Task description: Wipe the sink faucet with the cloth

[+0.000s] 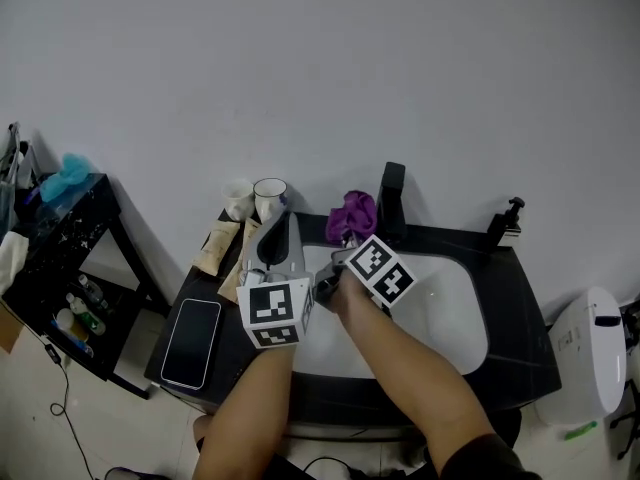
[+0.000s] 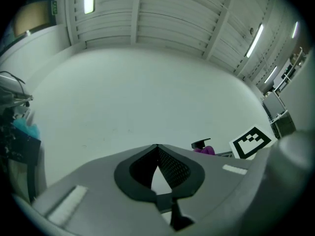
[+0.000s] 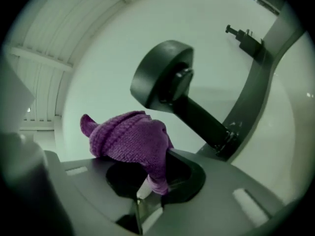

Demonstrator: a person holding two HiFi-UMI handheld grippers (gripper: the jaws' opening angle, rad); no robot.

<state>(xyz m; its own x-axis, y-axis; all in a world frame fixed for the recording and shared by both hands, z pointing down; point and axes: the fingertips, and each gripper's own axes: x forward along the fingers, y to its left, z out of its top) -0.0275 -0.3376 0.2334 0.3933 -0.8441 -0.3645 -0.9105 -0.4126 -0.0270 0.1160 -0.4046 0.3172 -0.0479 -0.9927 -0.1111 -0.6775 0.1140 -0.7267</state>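
The black faucet (image 1: 392, 200) stands at the back of the white sink basin (image 1: 450, 313). A purple knitted cloth (image 1: 352, 214) hangs just left of it, bunched up. My right gripper (image 1: 343, 248) is shut on the cloth's lower edge. In the right gripper view the cloth (image 3: 129, 140) sits pinched between the jaws of the right gripper (image 3: 151, 177), with the faucet's round spout head (image 3: 165, 80) close above and apart from it. My left gripper (image 1: 275, 232) points up at the wall left of the cloth. In its own view the left gripper (image 2: 157, 154) is shut with nothing in it.
Two cups (image 1: 268, 196) stand at the counter's back left, with packets (image 1: 214, 247) and a phone (image 1: 192, 341) nearer the front. A black pump dispenser (image 1: 508, 218) is at the back right. A black side shelf (image 1: 62, 253) stands left, a white bin (image 1: 585, 353) right.
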